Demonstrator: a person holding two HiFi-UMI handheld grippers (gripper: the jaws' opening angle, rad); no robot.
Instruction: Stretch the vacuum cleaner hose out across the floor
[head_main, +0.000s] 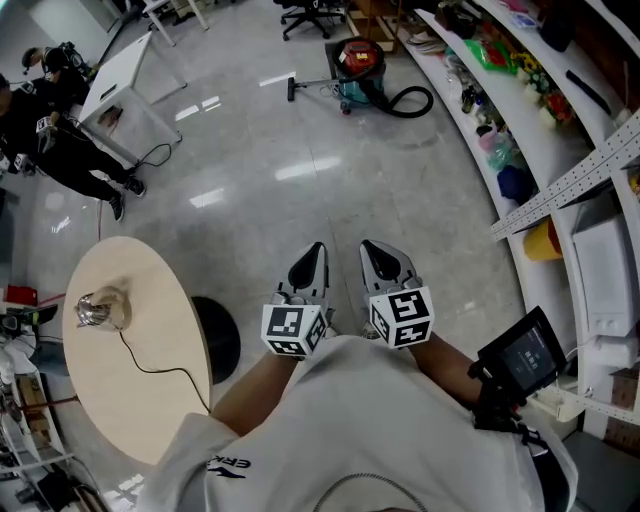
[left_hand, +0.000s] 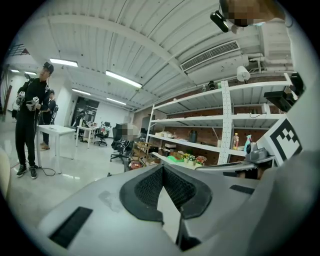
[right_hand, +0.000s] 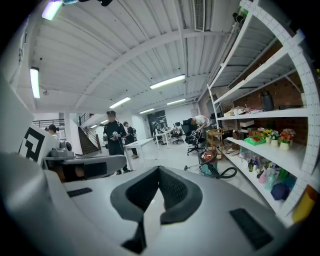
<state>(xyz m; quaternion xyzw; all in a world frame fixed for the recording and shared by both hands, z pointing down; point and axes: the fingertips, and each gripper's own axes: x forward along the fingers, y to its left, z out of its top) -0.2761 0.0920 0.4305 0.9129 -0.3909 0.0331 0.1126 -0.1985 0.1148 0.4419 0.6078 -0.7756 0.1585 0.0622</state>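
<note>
— What shows nearest, at the person's own hands?
— The left gripper (head_main: 310, 262) and the right gripper (head_main: 385, 262) sit side by side just ahead of the person's chest. Each has its jaws pressed together with nothing between them.

— And around them?
— At nine o'clock stands a round wooden table (head_main: 120, 420) bearing a small shiny object (head_main: 97, 308) with a thin cable. At three o'clock a small screen (head_main: 525, 355) sits by the person's right forearm, near the white shelves (head_main: 565, 185).

— Where is the hose?
— Far off at twelve o'clock. The red-topped vacuum cleaner (head_main: 357, 62) stands on the glossy floor (head_main: 300, 220) close to the shelves. Its black hose (head_main: 398, 111) is curled in a loop at its right, well apart from both grippers. At ten o'clock, people in black (head_main: 60, 150) stand by a white desk (head_main: 120, 90).
</note>
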